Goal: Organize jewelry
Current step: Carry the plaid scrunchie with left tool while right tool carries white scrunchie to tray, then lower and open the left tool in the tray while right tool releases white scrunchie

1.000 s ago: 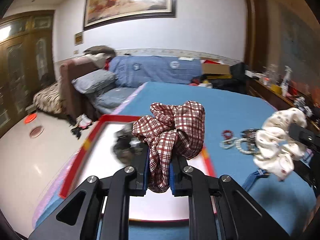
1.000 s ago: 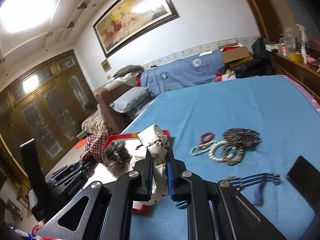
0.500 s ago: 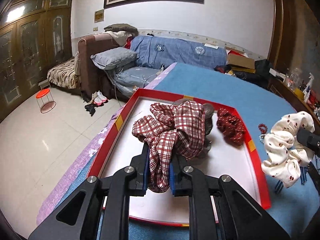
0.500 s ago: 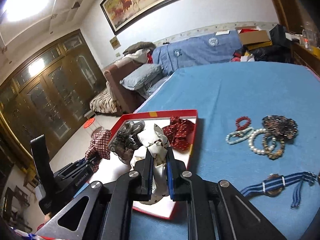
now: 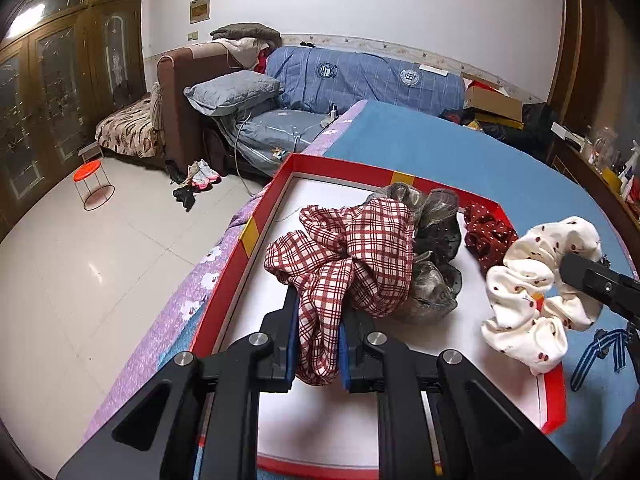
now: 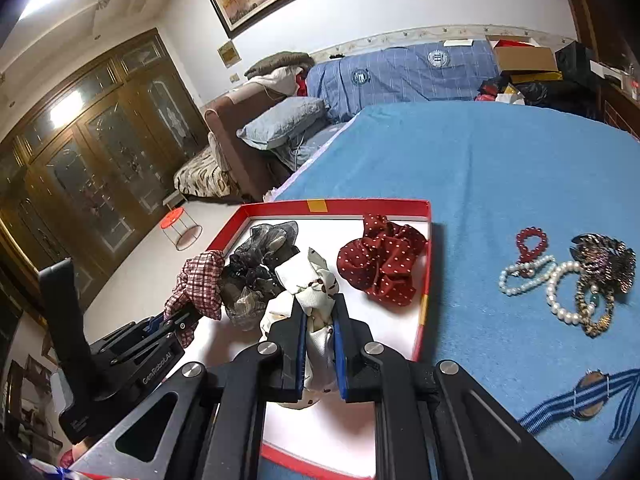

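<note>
My left gripper (image 5: 319, 346) is shut on a red plaid scrunchie (image 5: 352, 256) and holds it over the white floor of a red-rimmed tray (image 5: 248, 236). My right gripper (image 6: 320, 354) is shut on a white scrunchie with red dots (image 6: 310, 280) over the same tray (image 6: 424, 292); that scrunchie also shows in the left wrist view (image 5: 536, 292). A grey-black sheer scrunchie (image 5: 434, 248) and a dark red dotted scrunchie (image 6: 380, 264) lie in the tray.
The tray sits on a blue cloth (image 6: 500, 168). To its right lie a red bead bracelet (image 6: 530, 240), pearl bracelets (image 6: 560, 292), a dark beaded piece (image 6: 604, 260) and a blue striped ribbon (image 6: 580, 400). The tray's left side is near the surface's edge, above the tiled floor (image 5: 100, 260).
Both grippers have moved left over the tray and lower, each still holding its scrunchie. The bracelets have shifted out to the right of the right wrist view.
</note>
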The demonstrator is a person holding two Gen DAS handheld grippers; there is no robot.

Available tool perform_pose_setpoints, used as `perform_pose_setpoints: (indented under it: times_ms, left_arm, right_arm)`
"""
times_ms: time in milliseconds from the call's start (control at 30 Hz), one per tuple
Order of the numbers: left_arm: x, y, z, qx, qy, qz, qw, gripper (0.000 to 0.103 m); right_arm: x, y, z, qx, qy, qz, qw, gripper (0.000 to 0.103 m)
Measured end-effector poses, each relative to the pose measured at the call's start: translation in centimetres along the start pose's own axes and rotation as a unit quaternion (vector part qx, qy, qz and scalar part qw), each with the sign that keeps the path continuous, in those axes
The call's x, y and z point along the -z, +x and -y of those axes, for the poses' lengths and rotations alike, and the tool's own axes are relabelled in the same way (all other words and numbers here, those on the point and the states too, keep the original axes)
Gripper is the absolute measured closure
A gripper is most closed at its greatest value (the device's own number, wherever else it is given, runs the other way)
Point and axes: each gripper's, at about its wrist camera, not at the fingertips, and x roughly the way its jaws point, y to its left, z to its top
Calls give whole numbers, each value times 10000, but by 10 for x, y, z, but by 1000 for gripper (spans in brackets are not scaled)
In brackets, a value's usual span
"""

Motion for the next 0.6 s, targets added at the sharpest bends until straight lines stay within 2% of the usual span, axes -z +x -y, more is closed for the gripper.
perform_pose_setpoints:
  times_ms: [267,600]
  left_arm:
    - [-11,7,-2,48,-68,-28,10000,88]
    - [-7,11,1,20,-3,49,10000,88]
  right_arm:
    - [-15,23,-15,264,-188,-33,9995,90]
    - [-11,47,-3,450,-60,-257,9986,90]
